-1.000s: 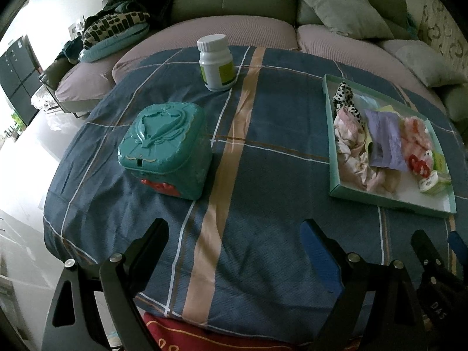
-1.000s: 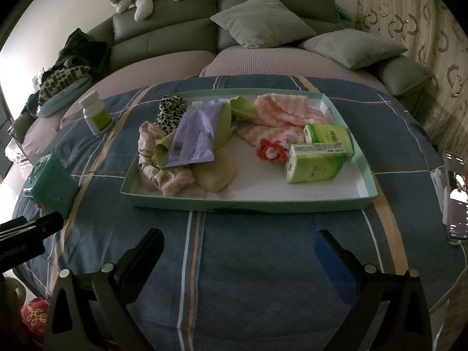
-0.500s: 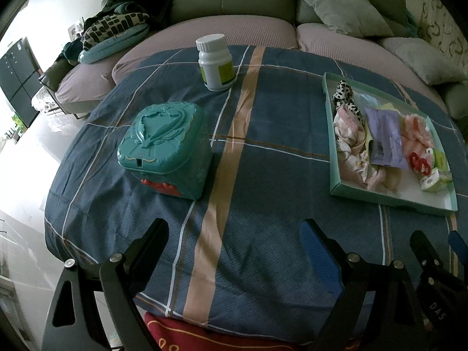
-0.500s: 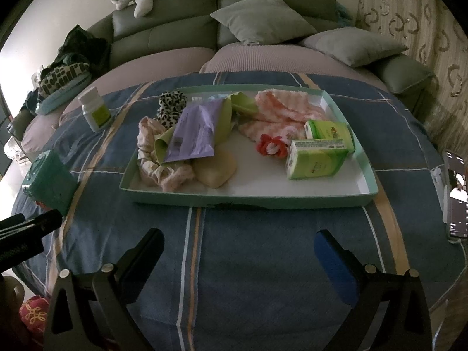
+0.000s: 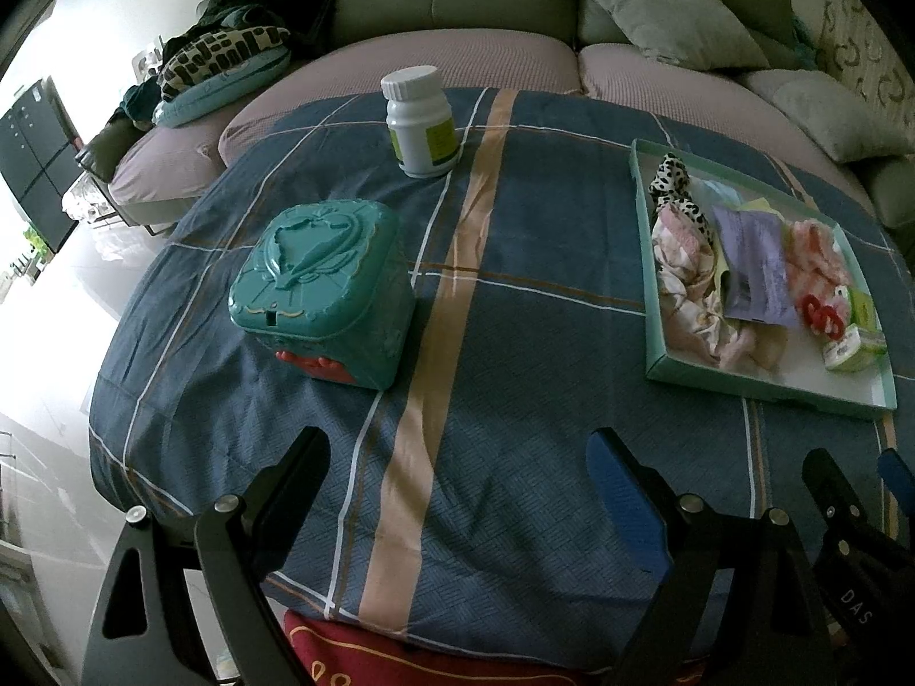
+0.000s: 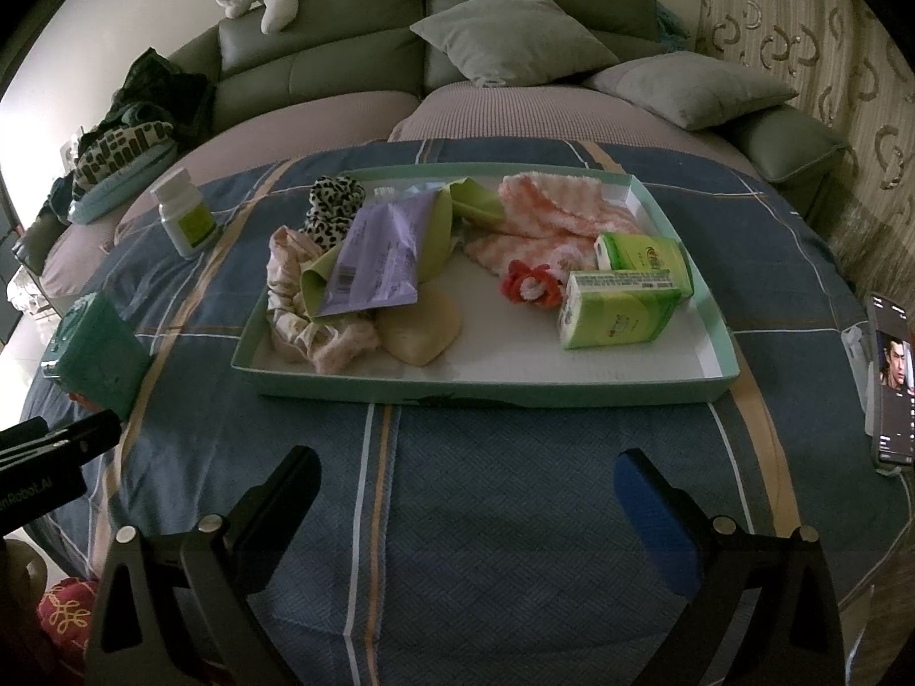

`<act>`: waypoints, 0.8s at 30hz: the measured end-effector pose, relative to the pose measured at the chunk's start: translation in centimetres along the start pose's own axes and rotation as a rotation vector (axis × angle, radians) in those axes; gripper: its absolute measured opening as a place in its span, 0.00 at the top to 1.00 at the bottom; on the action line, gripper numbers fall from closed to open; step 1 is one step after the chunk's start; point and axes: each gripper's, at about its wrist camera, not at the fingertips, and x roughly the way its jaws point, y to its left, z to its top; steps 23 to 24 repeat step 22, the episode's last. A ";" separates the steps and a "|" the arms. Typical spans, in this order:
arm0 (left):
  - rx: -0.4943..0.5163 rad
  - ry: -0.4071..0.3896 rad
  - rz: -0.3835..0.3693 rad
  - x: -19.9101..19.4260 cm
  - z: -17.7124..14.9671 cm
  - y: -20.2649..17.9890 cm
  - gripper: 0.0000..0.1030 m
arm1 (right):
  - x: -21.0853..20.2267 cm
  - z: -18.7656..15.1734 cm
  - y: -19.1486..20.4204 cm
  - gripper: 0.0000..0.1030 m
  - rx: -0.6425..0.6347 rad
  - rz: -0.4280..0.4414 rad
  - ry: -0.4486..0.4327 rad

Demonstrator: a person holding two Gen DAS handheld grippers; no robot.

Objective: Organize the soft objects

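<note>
A shallow mint-green tray [image 6: 486,394] sits on the blue plaid cloth, straight ahead of my right gripper [image 6: 466,463], which is open and empty short of the tray's front edge. In the tray lie a leopard-print scrunchie [image 6: 334,200], a purple pouch [image 6: 377,257], a crumpled pale pink cloth [image 6: 297,297], a pink fuzzy towel [image 6: 549,211], a red flower piece [image 6: 529,283], a beige pad [image 6: 420,331] and green tissue packs [image 6: 620,308]. My left gripper [image 5: 457,446] hangs open over bare cloth, with the tray [image 5: 760,389] off to its right.
A teal moulded box [image 5: 320,286] and a white pill bottle [image 5: 420,120] stand on the cloth left of the tray. A phone [image 6: 892,377] is propped at the table's right edge. A grey sofa with cushions [image 6: 514,34] curves behind the table.
</note>
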 end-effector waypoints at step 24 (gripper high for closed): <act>0.006 0.000 0.026 -0.1 0.1 -0.2 0.11 | 0.1 -0.1 -0.1 0.00 0.004 0.002 0.008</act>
